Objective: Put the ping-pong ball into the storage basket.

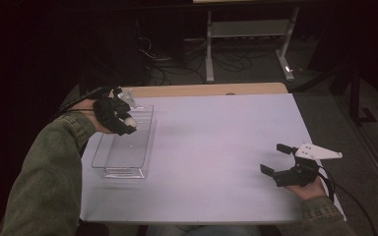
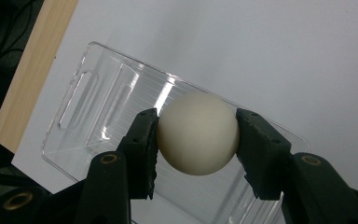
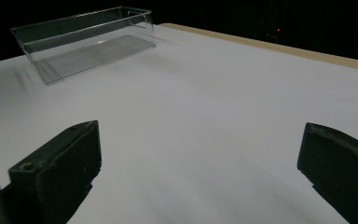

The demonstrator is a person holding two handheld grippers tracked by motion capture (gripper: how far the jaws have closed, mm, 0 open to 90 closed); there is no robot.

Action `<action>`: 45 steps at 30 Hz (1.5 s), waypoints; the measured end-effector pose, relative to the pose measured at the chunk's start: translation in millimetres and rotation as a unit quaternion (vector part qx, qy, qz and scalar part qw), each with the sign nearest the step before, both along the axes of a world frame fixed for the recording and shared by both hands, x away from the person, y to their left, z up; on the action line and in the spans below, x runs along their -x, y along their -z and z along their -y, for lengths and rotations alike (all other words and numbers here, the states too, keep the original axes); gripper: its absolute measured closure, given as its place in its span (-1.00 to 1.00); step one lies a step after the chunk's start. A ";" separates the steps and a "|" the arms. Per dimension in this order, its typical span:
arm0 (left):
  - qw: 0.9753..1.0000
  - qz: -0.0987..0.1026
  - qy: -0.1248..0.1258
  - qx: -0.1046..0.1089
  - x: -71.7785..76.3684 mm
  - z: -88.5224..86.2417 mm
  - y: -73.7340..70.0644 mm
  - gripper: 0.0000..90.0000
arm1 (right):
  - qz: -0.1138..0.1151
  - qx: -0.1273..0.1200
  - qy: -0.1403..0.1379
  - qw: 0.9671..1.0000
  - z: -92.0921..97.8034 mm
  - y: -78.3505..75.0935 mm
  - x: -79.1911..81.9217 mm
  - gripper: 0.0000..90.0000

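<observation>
Fingers of left gripper clamp white ball, over clear tray, no readable txt

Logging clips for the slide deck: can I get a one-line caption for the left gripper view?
Left hand-held gripper pinches a cream ball above a clear plastic tray on the white table.

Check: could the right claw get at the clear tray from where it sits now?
Probably yes. The right claw is open, holds nothing, and bare white table lies between it and the clear tray.
</observation>
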State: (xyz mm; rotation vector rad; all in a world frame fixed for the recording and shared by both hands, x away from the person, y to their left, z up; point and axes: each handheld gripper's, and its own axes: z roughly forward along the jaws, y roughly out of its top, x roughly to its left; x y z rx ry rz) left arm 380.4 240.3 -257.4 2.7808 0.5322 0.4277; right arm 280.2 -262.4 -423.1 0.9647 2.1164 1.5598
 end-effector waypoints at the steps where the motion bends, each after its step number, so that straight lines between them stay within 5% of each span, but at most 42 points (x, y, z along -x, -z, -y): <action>1: 1.000 -0.001 0.001 -0.001 0.0 -0.3 1.0 0.13 | 0.000 0.000 0.000 1.000 -0.1 0.0 0.0 -1.00; 45: 0.998 -0.058 0.006 -0.002 2.6 0.0 73.5 0.13 | -0.003 0.005 0.001 1.000 0.8 0.8 0.2 -1.00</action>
